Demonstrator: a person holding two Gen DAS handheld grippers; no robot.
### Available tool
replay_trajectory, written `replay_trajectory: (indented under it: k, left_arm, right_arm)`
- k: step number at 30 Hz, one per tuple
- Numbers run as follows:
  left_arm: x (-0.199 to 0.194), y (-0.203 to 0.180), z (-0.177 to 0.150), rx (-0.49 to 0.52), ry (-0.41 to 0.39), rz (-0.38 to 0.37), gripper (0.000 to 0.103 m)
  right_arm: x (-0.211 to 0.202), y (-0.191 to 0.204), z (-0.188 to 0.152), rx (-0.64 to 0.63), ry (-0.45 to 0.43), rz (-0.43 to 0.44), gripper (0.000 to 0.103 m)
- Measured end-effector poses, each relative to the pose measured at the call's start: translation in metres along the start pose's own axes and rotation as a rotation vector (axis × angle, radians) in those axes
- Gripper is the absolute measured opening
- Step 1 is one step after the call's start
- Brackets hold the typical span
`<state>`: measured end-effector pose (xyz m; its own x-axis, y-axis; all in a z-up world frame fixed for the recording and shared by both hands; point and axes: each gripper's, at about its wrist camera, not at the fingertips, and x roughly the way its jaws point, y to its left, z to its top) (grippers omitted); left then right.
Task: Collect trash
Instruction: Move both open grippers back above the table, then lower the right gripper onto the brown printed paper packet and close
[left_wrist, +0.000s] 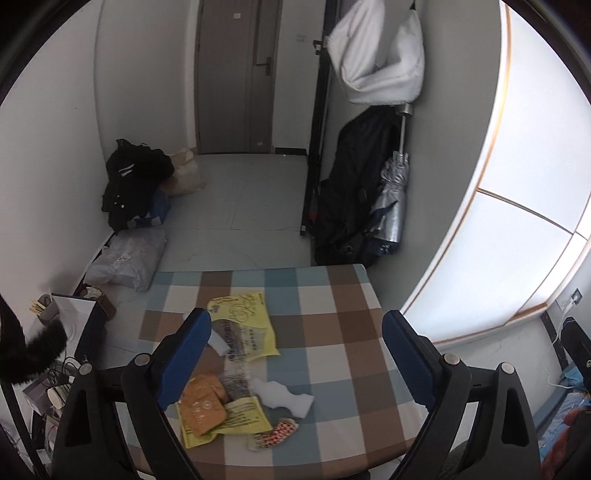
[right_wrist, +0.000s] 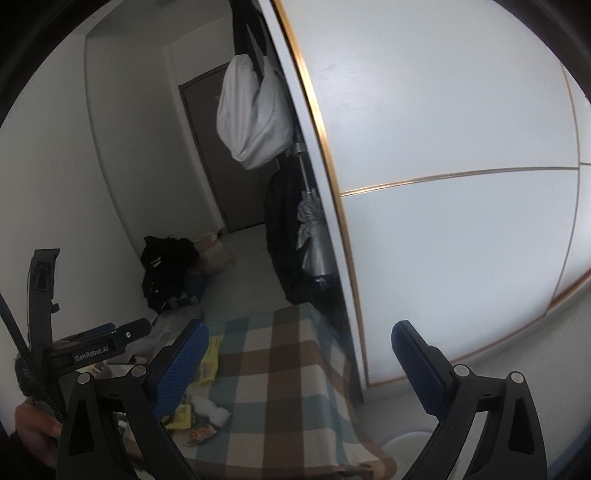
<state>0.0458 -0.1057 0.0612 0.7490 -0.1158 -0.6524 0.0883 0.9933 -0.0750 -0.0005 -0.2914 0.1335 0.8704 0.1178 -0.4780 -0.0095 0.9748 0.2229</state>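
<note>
Above a small table (left_wrist: 332, 295) covered in a blue, brown and white checked cloth, the left claw (left_wrist: 295, 354) and right claw (right_wrist: 299, 358) are both hanging released, holding nothing. The trash is lying on the cloth: yellow wrappers (left_wrist: 247, 325), an orange packet (left_wrist: 203, 406) and a crumpled white tissue (left_wrist: 284, 397). Pinching one light piece by a raised edge looks wisest. Bags are sitting on the grey floor (left_wrist: 240, 192) near a closed door (left_wrist: 236, 74).
</note>
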Motion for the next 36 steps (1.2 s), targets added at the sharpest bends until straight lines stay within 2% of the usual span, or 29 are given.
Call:
replay_trajectory:
  k: [6,14,23,28,32,36]
  left_arm:
    - [-0.005,0.056,-0.007,-0.063,-0.040,0.042,0.095]
    - [0.011,0.119,-0.026,-0.136,-0.035,0.096,0.095]
    - [0.028,0.160,-0.041,-0.211,0.043,0.035,0.095]
    - [0.039,0.182,-0.047,-0.300,0.117,-0.019,0.095]
    - [0.044,0.194,-0.047,-0.320,0.140,-0.007,0.095]
    - [0.040,0.206,-0.047,-0.362,0.125,-0.002,0.095]
  right_arm:
    - [0.029,0.057,-0.011,-0.061,0.030,0.094,0.100]
    - [0.076,0.110,-0.037,-0.111,0.141,0.196,0.100]
    - [0.120,0.136,-0.071,-0.149,0.252,0.206,0.100]
    - [0.142,0.148,-0.088,-0.198,0.315,0.195,0.100]
    - [0.155,0.168,-0.101,-0.270,0.372,0.214,0.100]
    - [0.167,0.188,-0.117,-0.315,0.424,0.232,0.099]
